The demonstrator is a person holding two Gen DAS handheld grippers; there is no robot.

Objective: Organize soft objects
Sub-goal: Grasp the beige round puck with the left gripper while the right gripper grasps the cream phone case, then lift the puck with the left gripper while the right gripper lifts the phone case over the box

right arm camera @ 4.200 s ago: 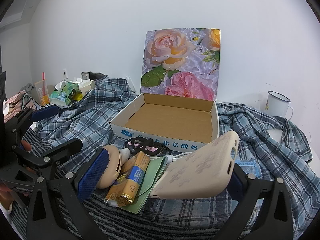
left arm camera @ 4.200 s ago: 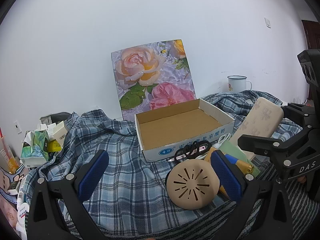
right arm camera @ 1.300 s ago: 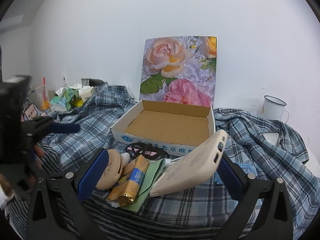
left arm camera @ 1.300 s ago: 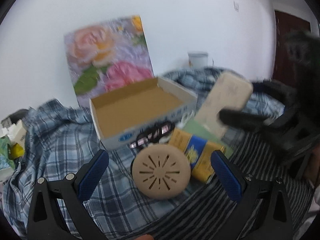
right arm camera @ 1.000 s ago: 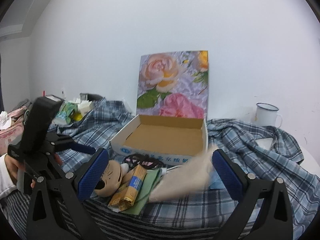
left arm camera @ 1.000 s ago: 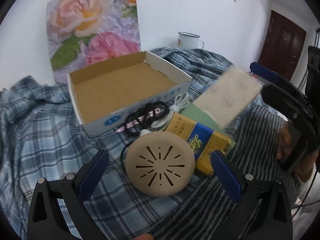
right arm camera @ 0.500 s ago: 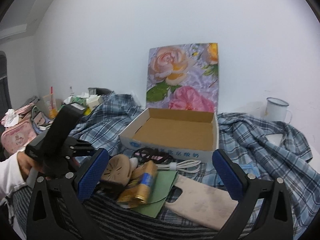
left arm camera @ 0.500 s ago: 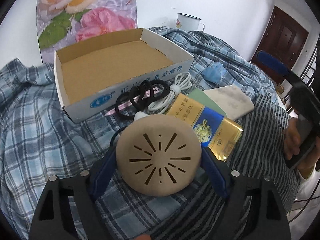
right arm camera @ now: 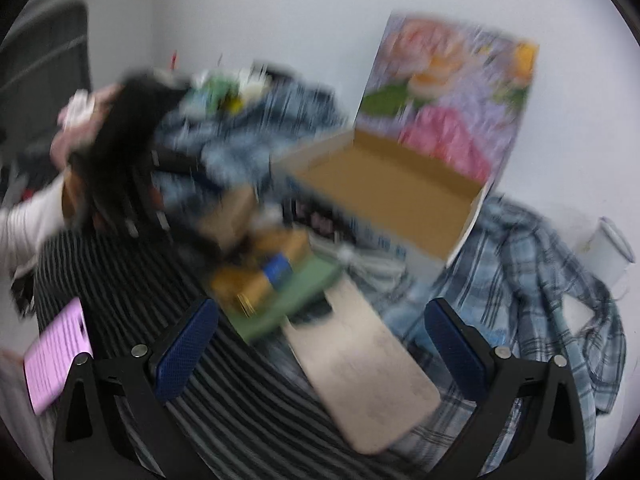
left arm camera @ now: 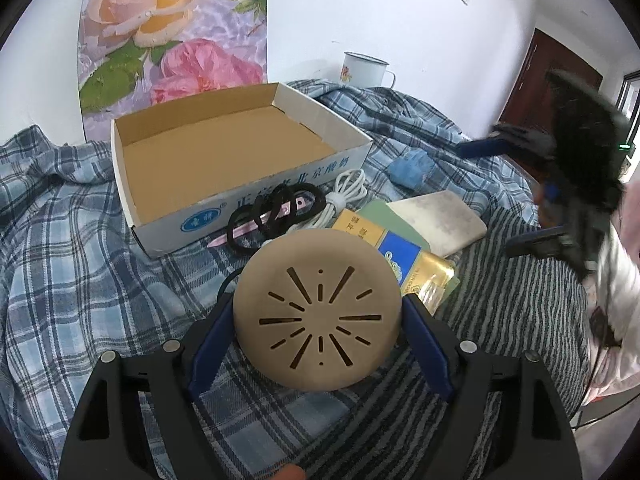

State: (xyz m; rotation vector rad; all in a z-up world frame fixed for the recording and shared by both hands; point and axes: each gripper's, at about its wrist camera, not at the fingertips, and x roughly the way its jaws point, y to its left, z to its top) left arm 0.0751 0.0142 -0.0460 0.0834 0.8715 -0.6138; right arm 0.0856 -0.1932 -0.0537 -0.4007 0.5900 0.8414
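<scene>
My left gripper (left arm camera: 318, 344) is shut on a round tan soft disc with slits (left arm camera: 318, 314) and holds it over the plaid cloth. Behind it stands an open cardboard box (left arm camera: 240, 204) with a rose-print lid (left arm camera: 172, 32). A beige phone case (left arm camera: 438, 222) lies flat to the right of a yellow-blue pack (left arm camera: 400, 256). My right gripper (right arm camera: 320, 344) is open and empty, just above the phone case (right arm camera: 364, 372). The right wrist view is blurred; the box (right arm camera: 384, 196) shows there too.
Black hair ties (left arm camera: 272, 212) and a white cable (left arm camera: 344, 196) lie at the box front. A green card (left arm camera: 384, 216) sits under the pack. A blue cloth (left arm camera: 412, 168), an enamel mug (left arm camera: 366, 70) and a pink phone (right arm camera: 56, 364) lie around.
My left gripper has closed on the tan disc and lifted it. My right gripper let go of the phone case, which now lies flat, and swings quickly.
</scene>
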